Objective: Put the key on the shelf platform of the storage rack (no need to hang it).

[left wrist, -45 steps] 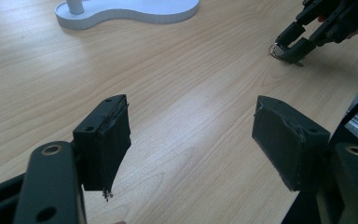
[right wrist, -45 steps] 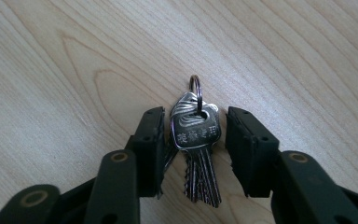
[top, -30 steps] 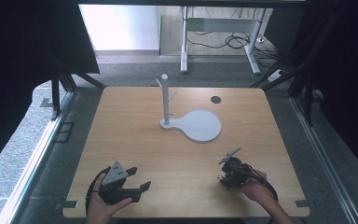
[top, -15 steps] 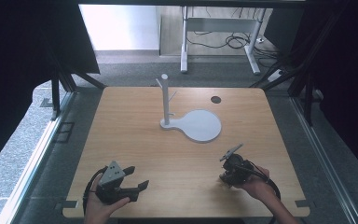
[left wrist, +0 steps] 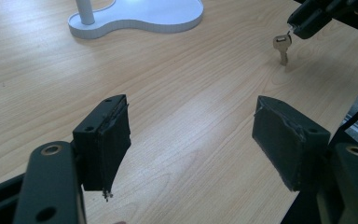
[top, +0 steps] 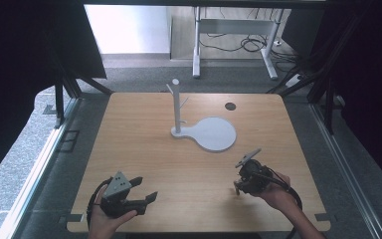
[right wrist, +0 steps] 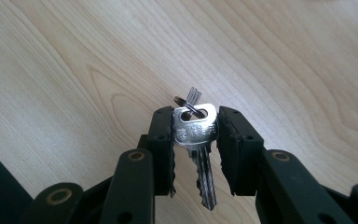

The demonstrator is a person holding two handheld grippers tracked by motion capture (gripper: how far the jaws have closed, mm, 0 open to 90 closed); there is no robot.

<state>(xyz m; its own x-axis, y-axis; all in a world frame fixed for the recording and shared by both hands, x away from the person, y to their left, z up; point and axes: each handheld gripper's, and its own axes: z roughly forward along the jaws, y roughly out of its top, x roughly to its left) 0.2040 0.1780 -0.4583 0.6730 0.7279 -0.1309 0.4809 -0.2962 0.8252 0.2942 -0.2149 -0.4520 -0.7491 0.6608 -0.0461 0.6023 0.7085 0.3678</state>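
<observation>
A silver key point(right wrist: 195, 128) on a small ring is pinched by its head between the jaws of my right gripper point(right wrist: 195, 116), blade pointing back toward the camera. In the left gripper view the key point(left wrist: 282, 46) hangs from the right gripper point(left wrist: 291, 29) with its tip at or just above the wood. In the high view the right gripper point(top: 238, 187) is near the table's front right, pointing down. My left gripper point(top: 146, 188) is at the front left, and its jaws point(left wrist: 191, 121) stand wide apart with nothing between them.
A white stand point(top: 176, 107) with a thin post, short pegs and a round flat base point(top: 214, 133) sits mid-table; its base point(left wrist: 140, 11) also shows in the left gripper view. A dark round hole point(top: 230, 106) lies at the back right of the wooden table point(top: 139, 134).
The right gripper has shifted slightly with the key still in it. The left gripper has barely moved and stays open.
</observation>
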